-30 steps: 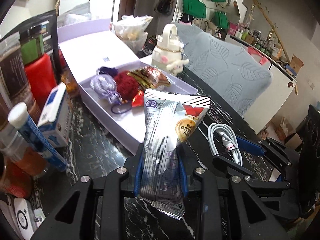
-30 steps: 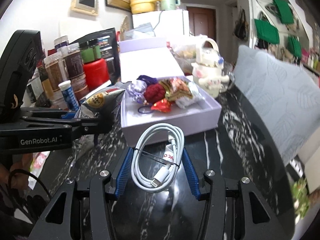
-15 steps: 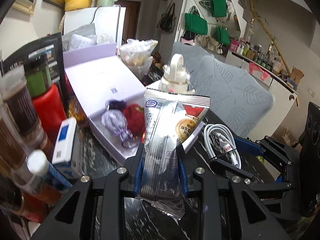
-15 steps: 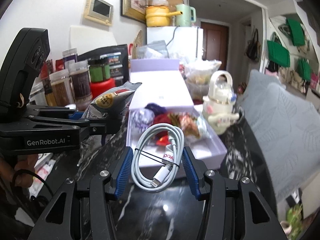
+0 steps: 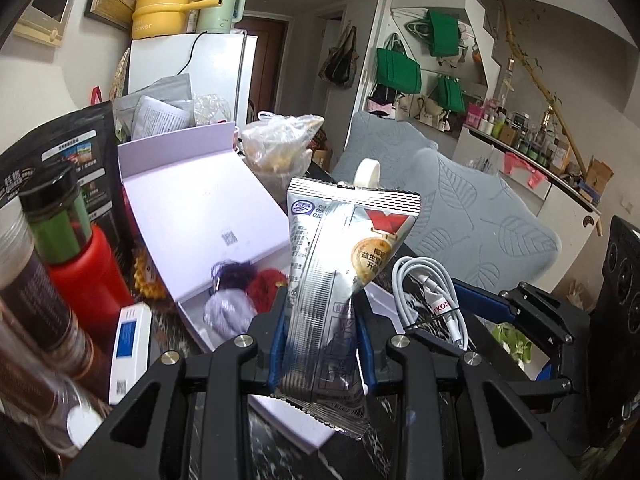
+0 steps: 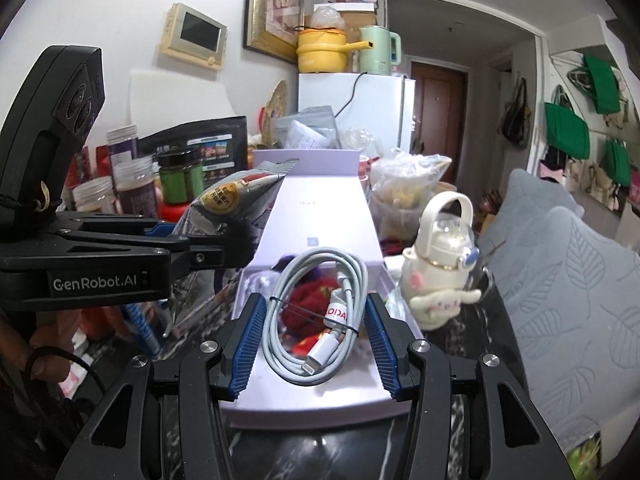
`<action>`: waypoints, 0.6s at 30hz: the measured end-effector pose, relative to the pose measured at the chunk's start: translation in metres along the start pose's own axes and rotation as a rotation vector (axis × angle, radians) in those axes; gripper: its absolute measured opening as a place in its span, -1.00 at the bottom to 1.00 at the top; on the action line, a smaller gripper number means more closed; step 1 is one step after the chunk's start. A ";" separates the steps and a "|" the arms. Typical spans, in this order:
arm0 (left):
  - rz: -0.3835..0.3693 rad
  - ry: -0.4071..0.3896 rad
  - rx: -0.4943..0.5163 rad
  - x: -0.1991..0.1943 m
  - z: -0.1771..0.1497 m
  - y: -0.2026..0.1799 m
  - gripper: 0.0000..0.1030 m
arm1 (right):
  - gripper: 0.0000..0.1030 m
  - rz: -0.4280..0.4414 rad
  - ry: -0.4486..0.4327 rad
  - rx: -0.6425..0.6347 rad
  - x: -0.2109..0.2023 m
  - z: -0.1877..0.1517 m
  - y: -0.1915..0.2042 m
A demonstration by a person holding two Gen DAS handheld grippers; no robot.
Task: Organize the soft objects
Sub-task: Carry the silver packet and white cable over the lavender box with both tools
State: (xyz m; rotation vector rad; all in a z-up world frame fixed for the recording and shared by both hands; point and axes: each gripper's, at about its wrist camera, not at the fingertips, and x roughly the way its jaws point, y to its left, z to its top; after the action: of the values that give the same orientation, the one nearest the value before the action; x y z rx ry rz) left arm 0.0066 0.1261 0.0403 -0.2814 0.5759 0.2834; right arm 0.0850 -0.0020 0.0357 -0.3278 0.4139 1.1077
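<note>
The left gripper [image 5: 322,336] is clamping a silver snack packet [image 5: 340,276] upright between its blue pads, above the near edge of the open lavender box [image 5: 192,216] (pouches and a red pom-pom [image 5: 266,288] are lying inside). The right gripper [image 6: 316,340] is gripping a coiled white charging cable [image 6: 320,312], hanging over that same box beside a cream bottle [image 6: 440,264].

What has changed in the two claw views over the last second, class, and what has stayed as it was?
Both claws have risen and tipped up: the lavender box has sunk lower in each view and more of the room shows above. Nothing was taken or let go. The left claw stays shut on the silver snack packet; the right claw still holds the coiled white cable. The box's contents lie as before.
</note>
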 end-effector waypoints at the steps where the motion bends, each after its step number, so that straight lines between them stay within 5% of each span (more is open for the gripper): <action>1: 0.002 -0.002 -0.001 0.002 0.002 0.001 -0.43 | -0.03 -0.003 -0.004 0.000 0.003 0.002 -0.003; 18: 0.053 0.062 -0.030 0.062 0.004 0.022 -0.43 | -0.03 0.013 0.020 0.002 0.060 0.010 -0.028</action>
State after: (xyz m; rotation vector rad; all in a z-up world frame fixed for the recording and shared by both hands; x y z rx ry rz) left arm 0.0510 0.1593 0.0041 -0.3053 0.6412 0.3358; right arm 0.1349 0.0385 0.0171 -0.3351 0.4358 1.1172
